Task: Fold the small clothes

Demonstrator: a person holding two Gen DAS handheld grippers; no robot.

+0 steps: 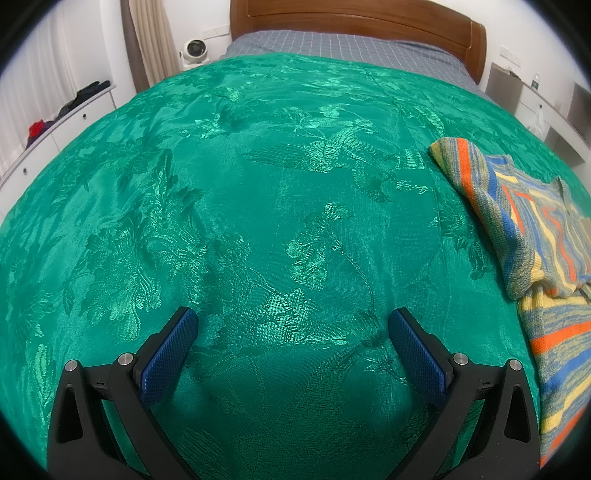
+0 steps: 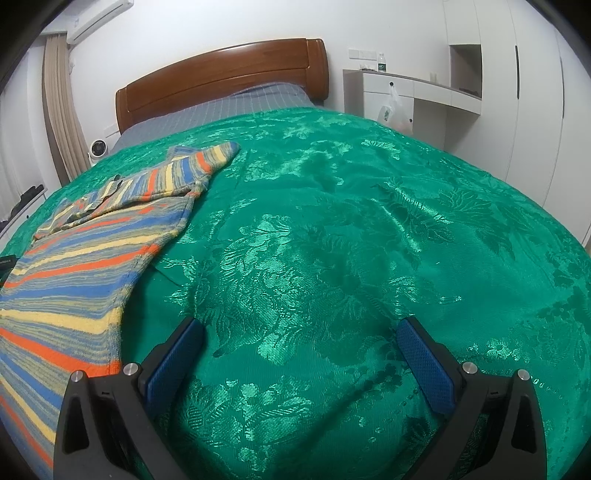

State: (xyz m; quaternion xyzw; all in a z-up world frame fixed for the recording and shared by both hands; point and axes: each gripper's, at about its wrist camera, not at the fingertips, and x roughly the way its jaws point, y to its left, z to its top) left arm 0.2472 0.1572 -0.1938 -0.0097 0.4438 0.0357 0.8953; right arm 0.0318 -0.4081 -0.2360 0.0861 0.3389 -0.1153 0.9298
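Striped sweater (image 2: 85, 236) between tools, ungrasped

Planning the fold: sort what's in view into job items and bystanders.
Job: sweater, left gripper, right gripper, both open and empty.
Bystanders: bedspread, headboard, fan, bag, curtain, air conditioner.

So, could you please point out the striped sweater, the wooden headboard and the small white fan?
striped sweater (image 2: 92, 236), right wrist view, on its body.
wooden headboard (image 1: 354, 18), left wrist view, upper panel.
small white fan (image 1: 194, 50), left wrist view, round face.
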